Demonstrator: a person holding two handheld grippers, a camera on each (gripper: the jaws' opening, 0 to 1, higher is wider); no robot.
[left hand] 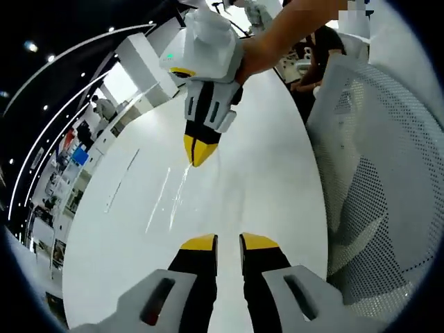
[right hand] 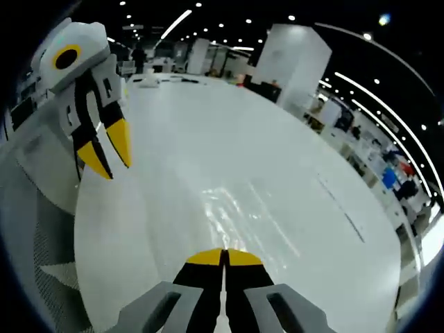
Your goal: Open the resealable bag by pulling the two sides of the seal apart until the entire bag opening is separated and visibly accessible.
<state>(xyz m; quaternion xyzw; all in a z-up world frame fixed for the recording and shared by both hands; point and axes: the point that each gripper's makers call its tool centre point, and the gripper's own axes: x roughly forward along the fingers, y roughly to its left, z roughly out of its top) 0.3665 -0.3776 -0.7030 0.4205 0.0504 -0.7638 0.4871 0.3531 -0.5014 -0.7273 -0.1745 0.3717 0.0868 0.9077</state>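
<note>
Two pairs of tongs are seen over a glossy white surface (left hand: 263, 173). In the left gripper view the left tongs (left hand: 229, 244) are held slightly parted, with a narrow gap between the yellow tips and nothing between them. In the right gripper view the right tongs (right hand: 224, 255) are pressed tip to tip; a thin clear film appears to be pinched there, though this cannot be told for certain. The resealable bag (left hand: 177, 191) is made out as faint transparent streaks, stretching from the right tongs' tips down toward the left tongs, so its long axis is judged to lie between the two. The free edge lies just ahead of the left tongs, which are judged to be the ones to seize it. A white mesh chair (left hand: 374, 180) stands beside the surface
</note>
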